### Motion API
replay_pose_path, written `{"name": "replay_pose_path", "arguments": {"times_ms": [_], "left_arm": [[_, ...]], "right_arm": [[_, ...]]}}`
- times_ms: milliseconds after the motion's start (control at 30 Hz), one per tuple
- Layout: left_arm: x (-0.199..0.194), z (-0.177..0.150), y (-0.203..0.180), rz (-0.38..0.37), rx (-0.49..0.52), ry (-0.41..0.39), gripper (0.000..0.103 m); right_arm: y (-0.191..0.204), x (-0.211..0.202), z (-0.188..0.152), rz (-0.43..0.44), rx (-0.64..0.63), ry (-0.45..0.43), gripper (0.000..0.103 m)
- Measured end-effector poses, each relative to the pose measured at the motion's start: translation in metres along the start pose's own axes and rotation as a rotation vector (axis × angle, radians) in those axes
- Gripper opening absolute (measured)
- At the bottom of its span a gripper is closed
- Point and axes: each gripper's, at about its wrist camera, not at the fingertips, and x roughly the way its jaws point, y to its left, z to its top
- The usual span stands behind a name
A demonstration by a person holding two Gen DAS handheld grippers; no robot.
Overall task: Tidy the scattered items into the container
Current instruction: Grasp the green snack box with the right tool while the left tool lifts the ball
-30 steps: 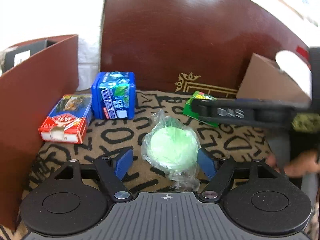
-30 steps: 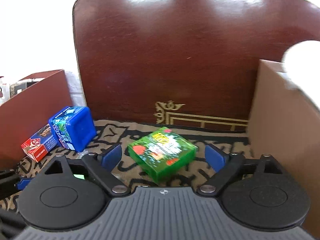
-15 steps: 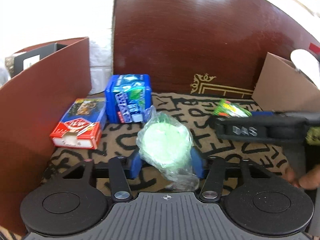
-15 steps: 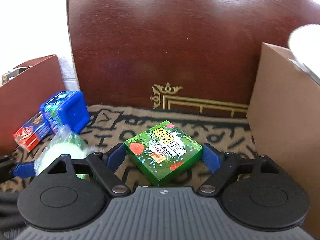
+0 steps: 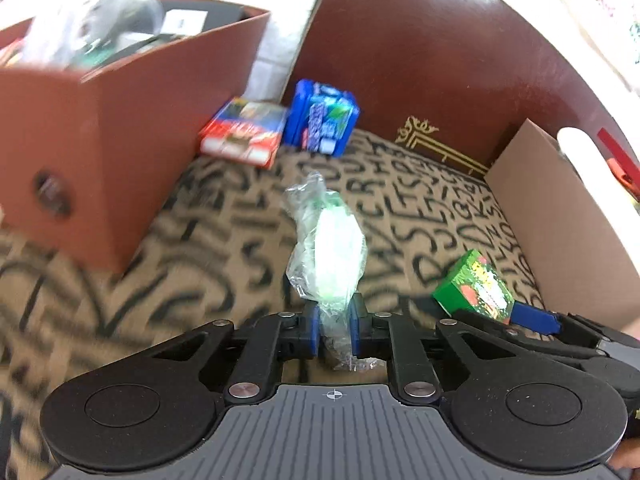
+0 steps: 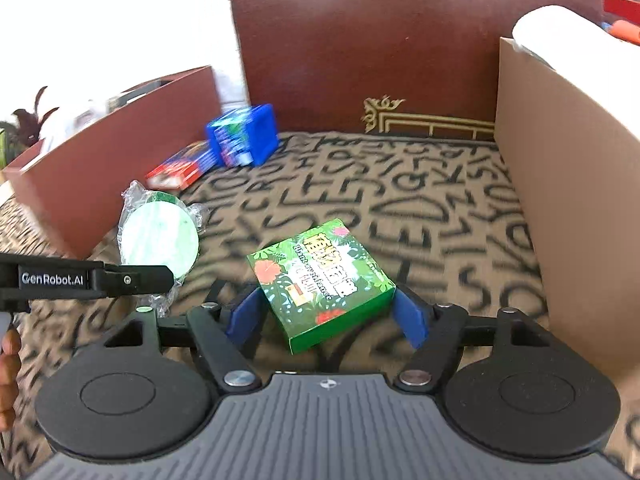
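Observation:
My left gripper (image 5: 334, 326) is shut on a plastic-wrapped green disc (image 5: 334, 248) and holds it on edge above the patterned cloth; the disc also shows in the right wrist view (image 6: 160, 236). My right gripper (image 6: 324, 312) is shut on a green floral box (image 6: 320, 280), lifted off the cloth; the box shows at the lower right of the left wrist view (image 5: 474, 284). A red-brown container (image 5: 120, 128) stands at the left with several items inside. A red box (image 5: 242, 134) and a blue box (image 5: 324, 122) lie beside it.
A tan cardboard box (image 6: 568, 184) stands at the right with a white object (image 6: 560, 28) on top. A dark wooden board (image 6: 380, 40) closes off the back. Patterned cloth (image 6: 400, 192) covers the surface.
Both grippers have risen, each lifting its item off the cloth. The left jaws have closed tight on the disc, now turned edge-on. The right jaws have closed on the green box.

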Motion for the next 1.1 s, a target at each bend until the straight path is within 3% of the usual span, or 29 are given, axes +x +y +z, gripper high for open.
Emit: {"name": "replay_pose_path", "arguments": {"times_ms": [100,167,200,300,333,433,667,767,867,967,1100], "left_arm": [[-0.013,-0.012,0.005,-0.004,-0.026,0.009,0.010],[-0.019,-0.016,0.005,0.009,-0.006,0.006,0.027],[-0.025,-0.020,0.005,0.021,0.005,-0.001,0.041],[-0.036,-0.023,-0.001,0.082,0.042,-0.030,0.079],[-0.039,-0.024,-0.002,0.097,0.059,-0.043,0.082],[-0.038,-0.022,-0.009,0.123,0.142,-0.070,0.083],[-0.008,-0.013,-0.014,0.177,0.212,-0.050,0.083],[-0.003,-0.015,-0.020,0.210,0.285,-0.045,0.077],[-0.002,-0.013,-0.019,0.213,0.279,-0.044,0.073],[0.001,-0.011,-0.018,0.219,0.273,-0.052,0.079],[0.003,-0.010,-0.020,0.223,0.299,-0.054,0.060]], "right_arm": [[0.010,-0.011,-0.010,0.003,-0.066,0.014,0.076],[0.016,-0.015,-0.014,-0.001,-0.122,0.015,0.080],[0.018,-0.017,-0.014,-0.014,-0.145,0.010,0.085],[0.021,-0.021,-0.013,-0.046,-0.190,-0.012,0.086],[0.021,-0.022,-0.013,-0.044,-0.191,-0.018,0.087],[0.022,-0.022,-0.013,-0.042,-0.194,-0.029,0.088],[0.026,-0.012,-0.012,-0.036,-0.212,-0.013,0.087],[0.027,-0.007,-0.011,-0.035,-0.223,-0.006,0.084],[0.029,-0.003,-0.010,-0.031,-0.231,0.001,0.080],[0.031,-0.001,-0.010,-0.033,-0.251,-0.005,0.080],[0.030,0.000,-0.009,-0.029,-0.232,0.008,0.077]]}}
